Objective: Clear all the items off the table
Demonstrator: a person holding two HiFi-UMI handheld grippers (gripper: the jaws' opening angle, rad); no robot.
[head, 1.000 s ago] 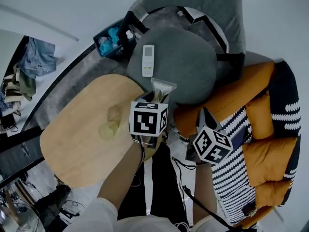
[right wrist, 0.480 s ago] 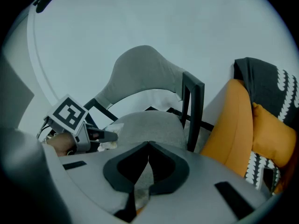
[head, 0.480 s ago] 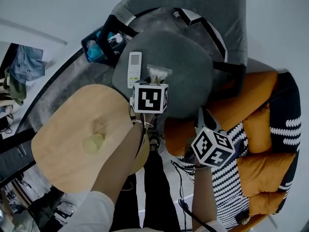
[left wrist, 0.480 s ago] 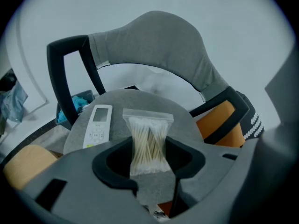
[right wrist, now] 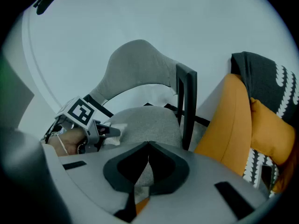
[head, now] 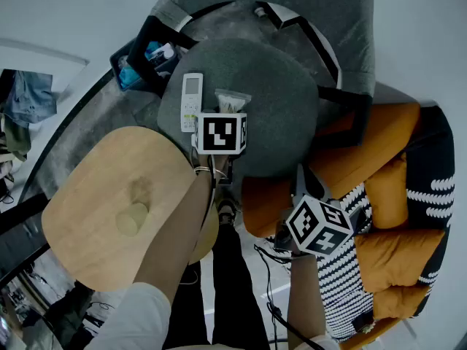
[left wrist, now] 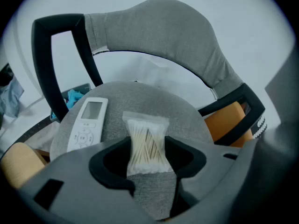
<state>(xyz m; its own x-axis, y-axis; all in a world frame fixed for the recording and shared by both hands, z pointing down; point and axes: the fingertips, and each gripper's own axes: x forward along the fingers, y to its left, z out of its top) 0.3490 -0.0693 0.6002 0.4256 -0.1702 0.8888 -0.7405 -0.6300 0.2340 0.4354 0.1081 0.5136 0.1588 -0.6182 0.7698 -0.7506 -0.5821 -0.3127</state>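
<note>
**Swab bag over the chair seat, in your left jaws**

Your left gripper points steeply down at the grey seat of the chair. The swab bag stands between its jaws, pinched at the waist by both pads, with its lower end against the seat. Those jaws have just been opening a little, with the bag between them.

A white remote lies flat on the seat at 10 o'clock from the bag, just beside it and not touching.

In the head view the wooden table sits at 8 o'clock from the seat, with one pale round thing on it.

Your right gripper hangs at 4 o'clock from the left one, by the orange cushions. Its jaws meet at the tips with nothing in them.
</note>
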